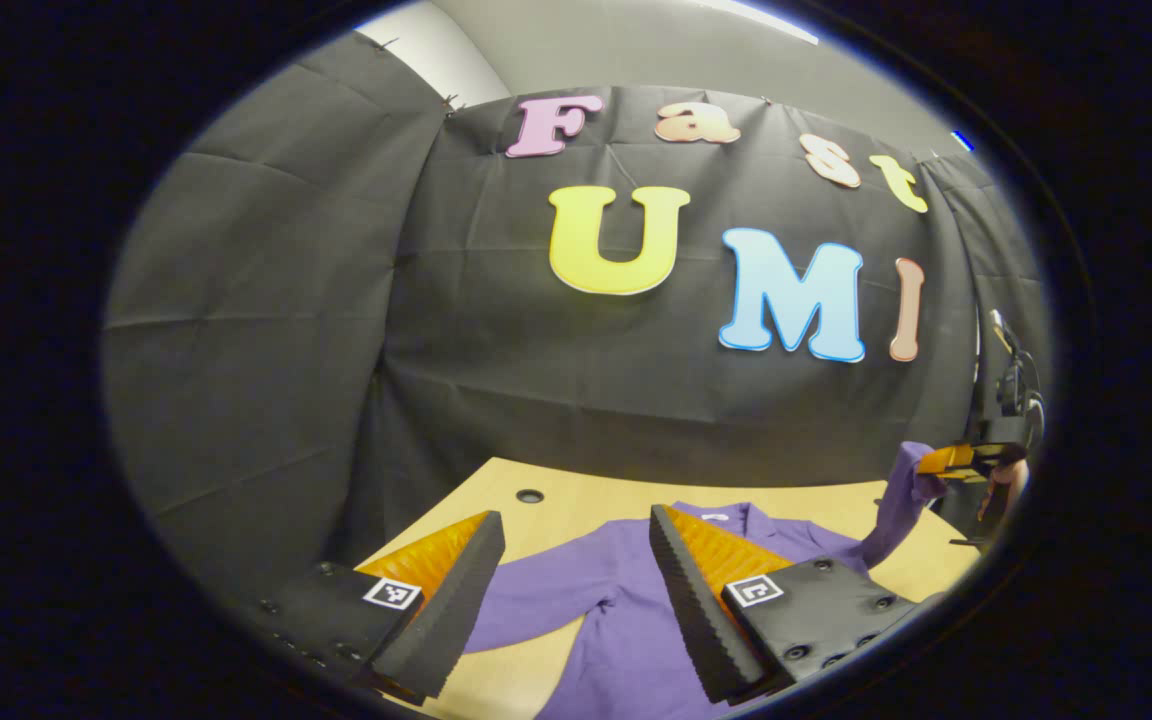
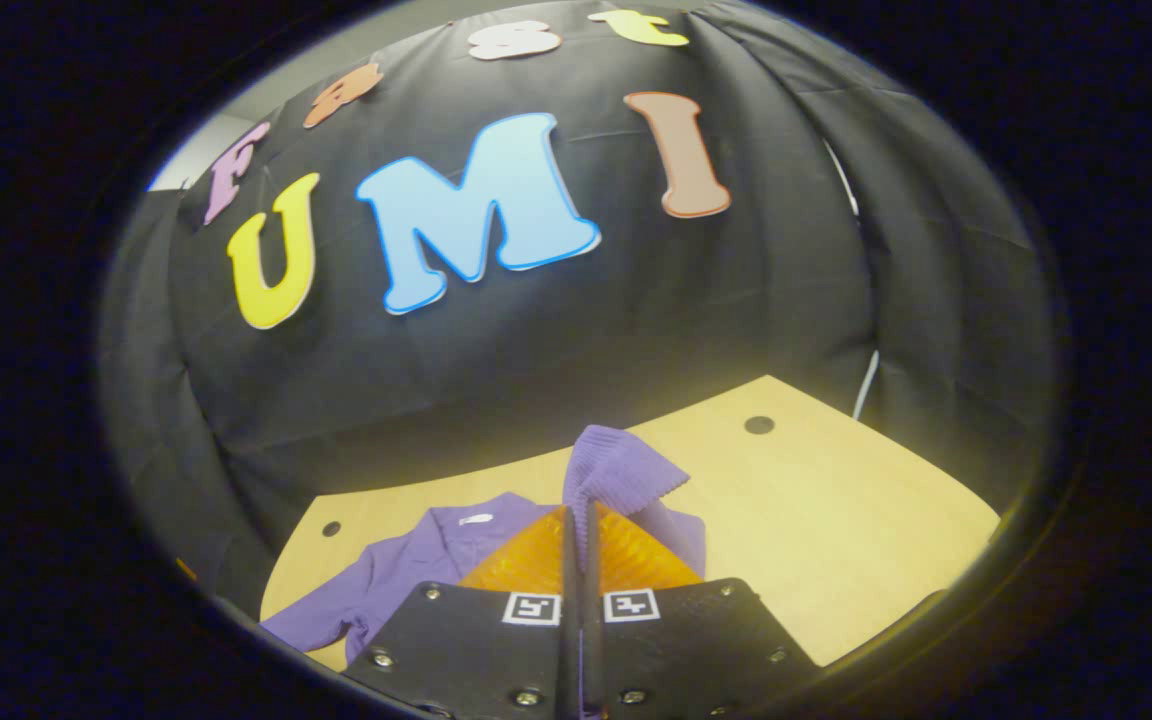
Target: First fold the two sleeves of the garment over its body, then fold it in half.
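Observation:
A purple long-sleeved garment lies flat on the wooden table, collar toward the back wall. My left gripper hangs open above its left shoulder and sleeve, with nothing between the fingers. Off to the right, the right gripper holds the other sleeve lifted off the table. In the right gripper view, my right gripper is shut on that sleeve's cuff, which sticks up past the fingertips. The garment's body lies below and to the left.
The table has round cable holes near its back corners. Black cloth walls close the booth behind and at both sides. Bare tabletop stretches to the right of the garment in the right gripper view.

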`<act>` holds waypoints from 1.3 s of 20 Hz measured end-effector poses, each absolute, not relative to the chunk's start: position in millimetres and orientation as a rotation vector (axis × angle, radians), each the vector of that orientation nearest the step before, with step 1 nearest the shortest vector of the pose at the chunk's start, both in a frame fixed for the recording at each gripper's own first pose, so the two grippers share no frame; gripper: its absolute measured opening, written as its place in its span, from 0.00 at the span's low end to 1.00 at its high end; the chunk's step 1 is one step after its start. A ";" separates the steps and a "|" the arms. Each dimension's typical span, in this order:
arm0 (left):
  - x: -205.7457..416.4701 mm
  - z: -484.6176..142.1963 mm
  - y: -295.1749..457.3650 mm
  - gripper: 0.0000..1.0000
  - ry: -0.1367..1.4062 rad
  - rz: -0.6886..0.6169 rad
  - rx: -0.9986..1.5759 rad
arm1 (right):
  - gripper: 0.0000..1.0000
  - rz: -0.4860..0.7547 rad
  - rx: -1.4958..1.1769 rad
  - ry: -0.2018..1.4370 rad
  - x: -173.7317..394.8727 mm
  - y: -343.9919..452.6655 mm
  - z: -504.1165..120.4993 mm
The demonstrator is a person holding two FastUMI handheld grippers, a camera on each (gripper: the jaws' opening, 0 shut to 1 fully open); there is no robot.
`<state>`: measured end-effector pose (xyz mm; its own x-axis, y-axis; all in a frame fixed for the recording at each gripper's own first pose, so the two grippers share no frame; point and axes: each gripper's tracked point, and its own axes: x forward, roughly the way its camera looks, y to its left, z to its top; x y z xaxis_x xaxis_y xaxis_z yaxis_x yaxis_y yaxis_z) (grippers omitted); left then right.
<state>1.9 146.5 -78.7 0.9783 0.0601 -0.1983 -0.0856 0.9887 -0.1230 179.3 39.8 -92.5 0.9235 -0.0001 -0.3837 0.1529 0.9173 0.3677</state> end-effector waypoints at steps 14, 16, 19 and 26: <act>-58.1 -101.0 268.2 0.93 0.209 0.240 -0.082 | 0.02 0.147 0.152 0.564 217.2 227.5 -169.6; -63.3 -104.4 276.0 0.93 0.217 0.258 -0.083 | 0.01 0.161 0.127 0.587 215.5 242.7 -186.4; -68.8 -109.5 280.8 0.93 0.224 0.269 -0.084 | 0.01 0.179 0.114 0.625 218.0 263.8 -210.1; -69.8 -130.8 288.8 0.93 0.259 0.297 -0.105 | 0.11 0.223 0.130 0.708 218.7 296.2 -247.9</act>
